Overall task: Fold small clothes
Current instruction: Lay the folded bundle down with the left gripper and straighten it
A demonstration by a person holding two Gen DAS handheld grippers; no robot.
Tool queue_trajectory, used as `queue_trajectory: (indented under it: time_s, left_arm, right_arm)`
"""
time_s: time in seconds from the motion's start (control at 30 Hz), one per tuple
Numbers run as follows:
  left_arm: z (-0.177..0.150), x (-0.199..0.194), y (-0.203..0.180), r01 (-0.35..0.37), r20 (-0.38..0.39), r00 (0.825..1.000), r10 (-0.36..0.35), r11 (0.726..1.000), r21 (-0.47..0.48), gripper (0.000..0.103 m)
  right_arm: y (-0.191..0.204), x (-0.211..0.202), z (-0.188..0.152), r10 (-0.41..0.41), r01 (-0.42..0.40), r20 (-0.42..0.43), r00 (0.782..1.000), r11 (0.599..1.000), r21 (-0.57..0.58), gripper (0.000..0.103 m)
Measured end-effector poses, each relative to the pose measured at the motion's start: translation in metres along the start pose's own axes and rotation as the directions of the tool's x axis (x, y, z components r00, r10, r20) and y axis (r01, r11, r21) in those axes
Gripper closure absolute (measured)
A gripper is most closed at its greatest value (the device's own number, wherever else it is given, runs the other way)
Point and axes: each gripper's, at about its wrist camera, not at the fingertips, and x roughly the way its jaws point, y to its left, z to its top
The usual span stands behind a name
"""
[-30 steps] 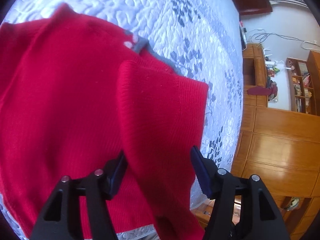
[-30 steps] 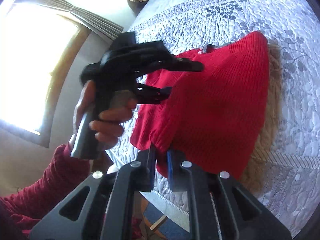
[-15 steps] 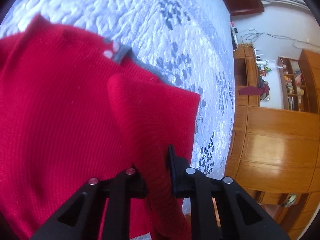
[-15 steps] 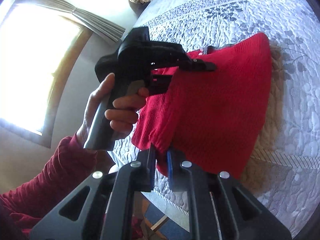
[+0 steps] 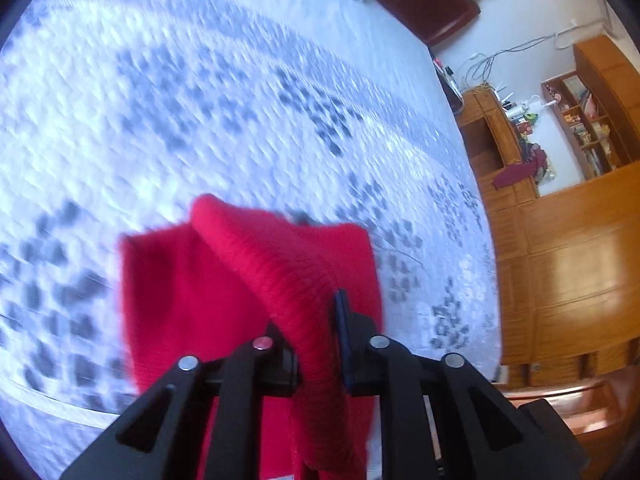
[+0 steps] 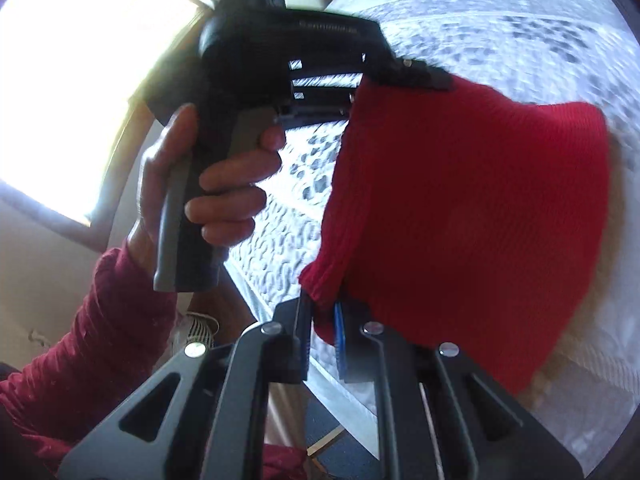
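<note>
Left wrist view: left gripper [image 5: 316,344] low in the centre of the frame, jaws closing, already pinched on a rolled ridge of the red knit sweater [image 5: 248,280]. Sweater bunched in the lower middle, hanging from the jaws and spreading to the left over the quilted bedspread [image 5: 200,100], white with grey leaf print, blurred across the upper left. Wooden cabinets [image 5: 560,260] along the right edge, a shelf with small items at upper right, cables on the white wall above.

Right wrist view: right gripper [image 6: 322,332] at bottom centre, jaws nearly together and clamped on a ribbed corner of the sweater [image 6: 460,220]. Red fabric stretched from that corner up to the other gripper [image 6: 416,74] near top centre, clamped on the upper edge. Left hand [image 6: 208,192] wrapped round that tool's grey handle at middle left, dark red sleeve [image 6: 100,340] at lower left. Bright window [image 6: 72,80] at upper left. Bedspread [image 6: 520,24] at upper right and showing between hand and sweater. Something tan and fuzzy under the sweater's right edge, too unclear to name.
</note>
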Motion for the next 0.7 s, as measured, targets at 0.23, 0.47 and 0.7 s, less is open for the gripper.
queue_trajectory:
  time_s: [0.23, 0.47, 0.7]
  left_arm:
    - [-0.014, 0.015, 0.075, -0.118, -0.052, 0.992, 0.113, 0.988, -0.105, 0.092]
    - [-0.022, 0.024, 0.095, -0.09, -0.056, 0.995, 0.082, 0.985, -0.147, 0.091]
    - [-0.061, -0.015, 0.068, -0.167, -0.082, 0.983, 0.163, 0.985, -0.044, 0.074]
  right_arm:
    - [-0.015, 0.078, -0.008, -0.078, 0.082, -0.142, 0.987, 0.996, 0.021, 0.095]
    - [-0.031, 0.078, -0.01, -0.041, 0.047, -0.13, 0.991, 0.998, 0.046, 0.074]
    - [-0.043, 0.007, -0.014, -0.051, 0.051, -0.008, 0.999, 0.997, 0.059, 0.048]
